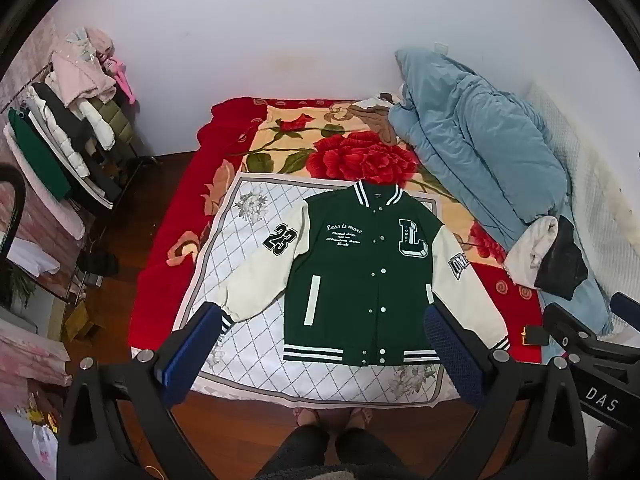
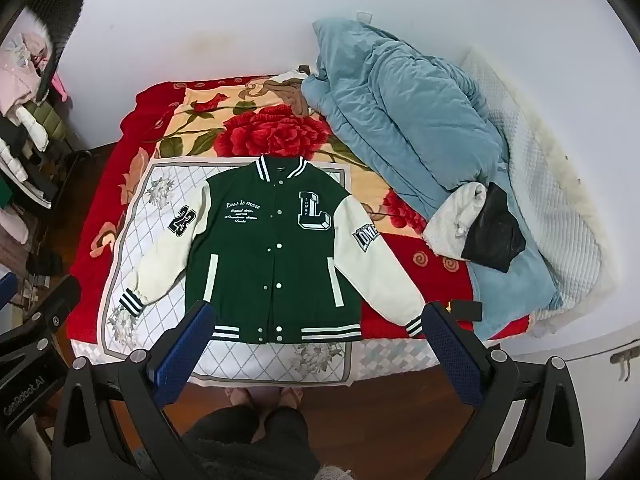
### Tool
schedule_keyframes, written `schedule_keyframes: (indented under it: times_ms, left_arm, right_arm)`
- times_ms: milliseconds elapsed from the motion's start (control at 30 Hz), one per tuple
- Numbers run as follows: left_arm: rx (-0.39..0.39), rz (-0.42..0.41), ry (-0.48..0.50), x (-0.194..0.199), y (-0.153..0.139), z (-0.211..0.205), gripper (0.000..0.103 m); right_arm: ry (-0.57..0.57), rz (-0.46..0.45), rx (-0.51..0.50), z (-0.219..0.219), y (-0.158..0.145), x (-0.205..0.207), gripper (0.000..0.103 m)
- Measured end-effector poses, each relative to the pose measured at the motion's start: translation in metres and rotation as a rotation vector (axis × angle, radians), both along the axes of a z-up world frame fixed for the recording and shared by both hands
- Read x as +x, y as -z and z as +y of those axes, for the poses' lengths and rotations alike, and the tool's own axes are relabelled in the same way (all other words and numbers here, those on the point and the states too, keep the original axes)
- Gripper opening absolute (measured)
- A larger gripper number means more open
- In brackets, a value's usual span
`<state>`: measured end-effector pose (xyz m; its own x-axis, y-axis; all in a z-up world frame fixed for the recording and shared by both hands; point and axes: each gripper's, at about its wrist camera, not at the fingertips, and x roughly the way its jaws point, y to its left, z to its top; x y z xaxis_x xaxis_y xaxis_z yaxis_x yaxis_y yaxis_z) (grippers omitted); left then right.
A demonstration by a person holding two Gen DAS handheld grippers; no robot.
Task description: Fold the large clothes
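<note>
A green varsity jacket (image 1: 360, 276) (image 2: 268, 256) with cream sleeves lies flat, face up and buttoned, on a white diamond-pattern cloth (image 1: 224, 280) (image 2: 152, 276) at the near end of the bed. Its sleeves slant outward; the left one bears a "23" patch, the chest a large "L". My left gripper (image 1: 324, 320) hovers well above the jacket's hem, open, with nothing between its blue pads. The right gripper (image 2: 320, 316) also hangs above the hem, open and empty. The right gripper's body shows at the right edge of the left wrist view.
A red floral blanket (image 1: 352, 148) (image 2: 256, 128) covers the bed. A bunched blue duvet (image 1: 480, 148) (image 2: 408, 120) with white and black garments (image 2: 480, 228) lies along the right side. A loaded clothes rack (image 1: 68, 136) stands left. The person's feet (image 1: 332, 416) stand on the wooden floor.
</note>
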<state>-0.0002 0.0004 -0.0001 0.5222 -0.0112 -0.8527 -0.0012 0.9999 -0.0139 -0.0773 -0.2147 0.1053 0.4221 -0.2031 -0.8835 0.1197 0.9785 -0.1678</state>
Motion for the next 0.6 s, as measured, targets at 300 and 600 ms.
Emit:
schedule_keyframes:
  times_ms: [300,600]
  left_arm:
    - [0.01,0.005,0.0,0.0003,0.0,-0.0003,0.103]
    - [0.013,0.012,-0.004,0.0009,0.0013,0.0006,0.103]
  right_arm:
    - [-0.005,0.001,0.009,-0.0005,-0.001,-0.0003,0.103]
    - [-0.002,0.001,0.012,0.0005,-0.0014,-0.0015,0.103]
